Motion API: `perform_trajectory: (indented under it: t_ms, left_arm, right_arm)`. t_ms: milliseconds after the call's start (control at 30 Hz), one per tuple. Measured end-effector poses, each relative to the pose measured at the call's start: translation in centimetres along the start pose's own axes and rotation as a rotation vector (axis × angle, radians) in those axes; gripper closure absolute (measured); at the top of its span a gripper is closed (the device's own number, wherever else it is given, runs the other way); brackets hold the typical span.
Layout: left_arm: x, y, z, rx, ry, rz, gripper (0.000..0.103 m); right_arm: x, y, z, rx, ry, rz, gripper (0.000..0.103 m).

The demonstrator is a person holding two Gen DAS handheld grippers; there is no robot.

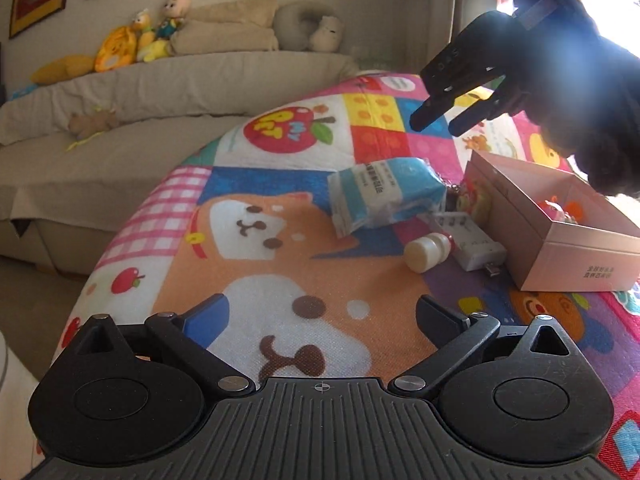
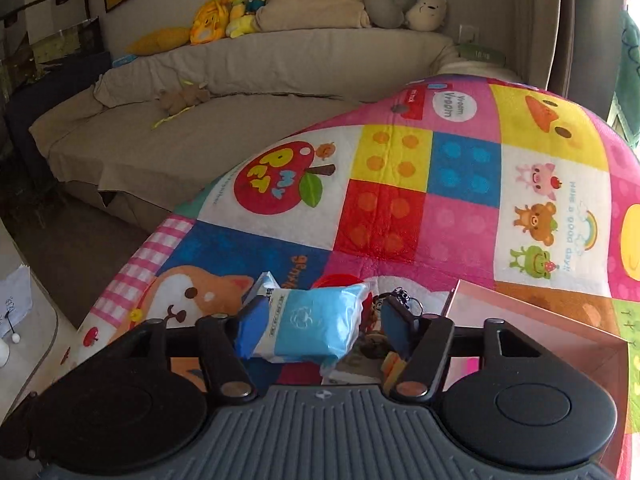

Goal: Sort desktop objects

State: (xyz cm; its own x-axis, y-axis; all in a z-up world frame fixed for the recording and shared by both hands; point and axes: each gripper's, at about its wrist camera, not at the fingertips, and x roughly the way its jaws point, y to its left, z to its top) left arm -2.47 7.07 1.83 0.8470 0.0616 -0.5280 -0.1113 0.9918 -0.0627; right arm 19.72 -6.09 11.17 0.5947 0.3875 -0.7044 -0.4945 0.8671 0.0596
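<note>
Two grippers are in view. Nearest, the left gripper (image 1: 322, 314) stands wide and empty over the tabletop (image 1: 280, 240) – beyond it lie a white bottle (image 1: 426, 251), a blue tissue pack (image 1: 386, 196) and a pink box (image 1: 560, 236) to the right. Farther up, the right gripper (image 1: 440, 124) hovers – half-open, holding nothing.

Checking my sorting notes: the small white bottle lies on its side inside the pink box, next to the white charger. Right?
Not inside. The left wrist view shows the white bottle lying on the mat, outside the pink box, beside the white charger.
</note>
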Motion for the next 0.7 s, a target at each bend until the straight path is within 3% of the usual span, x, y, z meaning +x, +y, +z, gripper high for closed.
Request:
perform_trajectory:
  t_ms: [200, 300, 367, 467, 500, 533, 567, 700]
  left_arm:
    - [0.0, 0.6, 0.0, -0.036, -0.003, -0.034, 0.001]
    - [0.1, 0.9, 0.0, -0.059, 0.002, -0.044, 0.0]
    - [0.1, 1.1, 0.0, -0.071, 0.005, -0.05, 0.0]
    - [0.0, 1.0, 0.0, -0.07, 0.001, -0.047, 0.0]
    - [-0.1, 0.9, 0.0, -0.066, -0.003, -0.046, 0.0]
    - [-0.2, 0.9, -0.1, -0.062, -0.007, -0.043, 0.0]
    - [-0.3, 0.8, -0.1, -0.059, -0.012, -0.041, 0.0]
    - [-0.8, 1.0, -0.1, -0.055, -0.005, -0.048, 0.0]
  right_arm:
    - [6.5, -0.7, 1.4, 0.091, 0.075, -0.091, 0.059]
    - [8.0, -1.2, 1.1, 0.134, 0.116, -0.084, 0.059]
    - [8.1, -1.1, 0.4, 0.189, 0.167, -0.007, 0.059]
    - [7.5, 0.1, -1.4, 0.251, 0.295, 0.255, 0.059]
    - [6.5, 1.0, -2.1, 0.232, 0.311, 0.324, 0.059]
    - [5.4, 1.6, -2.7, 0.195, 0.291, 0.338, 0.059]
    - [4.4, 2.1, -3.2, 0.149, 0.259, 0.323, 0.059]
    - [0.0, 4.0, -6.0, -0.104, 0.1, 0.104, 0.059]
